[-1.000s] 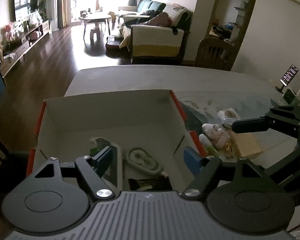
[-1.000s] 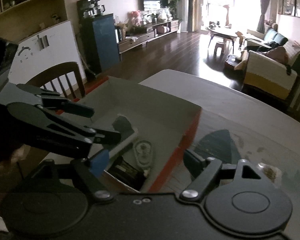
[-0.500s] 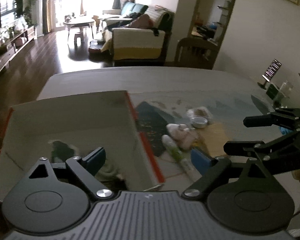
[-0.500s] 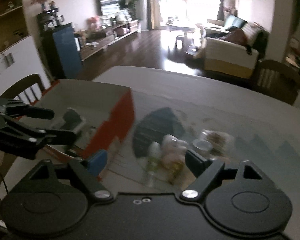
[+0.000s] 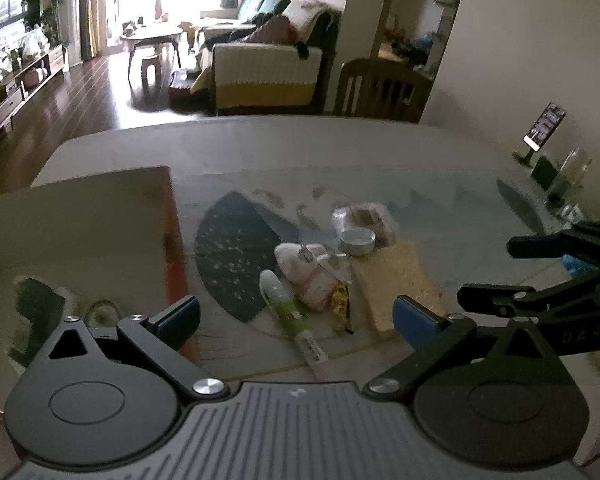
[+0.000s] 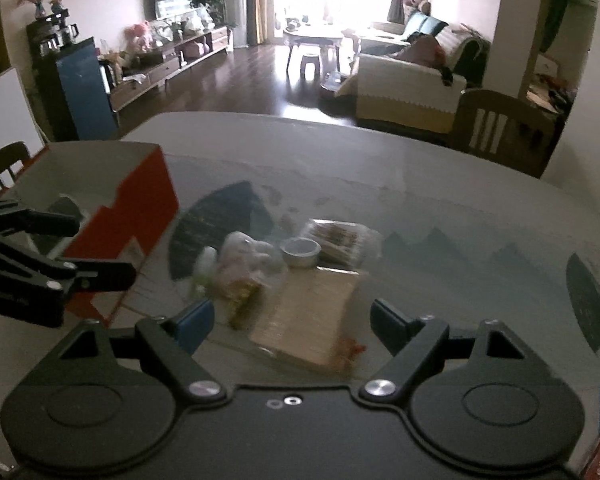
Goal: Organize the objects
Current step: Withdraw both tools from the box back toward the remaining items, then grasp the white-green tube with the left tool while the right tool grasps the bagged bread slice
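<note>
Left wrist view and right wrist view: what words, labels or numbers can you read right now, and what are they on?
None reads in full.
"0 A", partial pale marks on the right claw's arm; the rest is lost.
Pale lettering on the left claw's arm: blurred, unreadable.
Green tube: printed end label too small to read.
Phone on its stand: screen lit, lines too small.
Snack packet and small yellow wrapper: print blurred.

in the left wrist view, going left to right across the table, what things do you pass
box → green tube → pink plush toy → round tin → tan pad → right tool → phone on a stand
</note>
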`<state>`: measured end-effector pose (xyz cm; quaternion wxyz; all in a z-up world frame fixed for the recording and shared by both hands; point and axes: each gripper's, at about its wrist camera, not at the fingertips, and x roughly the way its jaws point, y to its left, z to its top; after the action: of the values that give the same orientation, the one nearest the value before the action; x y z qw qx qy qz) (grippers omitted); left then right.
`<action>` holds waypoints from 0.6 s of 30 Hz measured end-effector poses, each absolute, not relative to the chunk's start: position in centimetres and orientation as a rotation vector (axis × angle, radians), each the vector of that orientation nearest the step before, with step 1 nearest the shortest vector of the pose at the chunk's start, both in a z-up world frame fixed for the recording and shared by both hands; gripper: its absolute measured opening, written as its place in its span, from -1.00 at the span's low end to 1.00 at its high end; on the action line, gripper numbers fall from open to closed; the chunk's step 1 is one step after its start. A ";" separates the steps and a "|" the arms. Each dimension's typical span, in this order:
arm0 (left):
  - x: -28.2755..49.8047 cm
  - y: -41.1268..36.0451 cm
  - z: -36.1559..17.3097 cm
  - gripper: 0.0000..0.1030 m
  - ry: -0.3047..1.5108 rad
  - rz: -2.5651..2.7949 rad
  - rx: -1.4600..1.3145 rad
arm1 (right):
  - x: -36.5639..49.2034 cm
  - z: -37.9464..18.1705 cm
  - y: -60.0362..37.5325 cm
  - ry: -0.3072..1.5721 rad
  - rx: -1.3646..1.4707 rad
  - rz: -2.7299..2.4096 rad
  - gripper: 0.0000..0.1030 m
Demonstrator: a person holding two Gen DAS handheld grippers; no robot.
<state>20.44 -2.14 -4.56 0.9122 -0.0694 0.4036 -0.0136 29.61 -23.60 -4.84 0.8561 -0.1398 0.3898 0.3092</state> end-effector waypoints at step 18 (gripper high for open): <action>23.6 -6.5 -9.5 1.00 0.895 0.114 -0.048 | 35.6 -11.0 -23.6 0.953 -0.258 0.582 0.65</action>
<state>23.58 -6.51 -9.48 0.8996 -0.0231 0.4325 0.0551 35.63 -23.63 -10.97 0.8403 -0.1222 0.4508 0.2751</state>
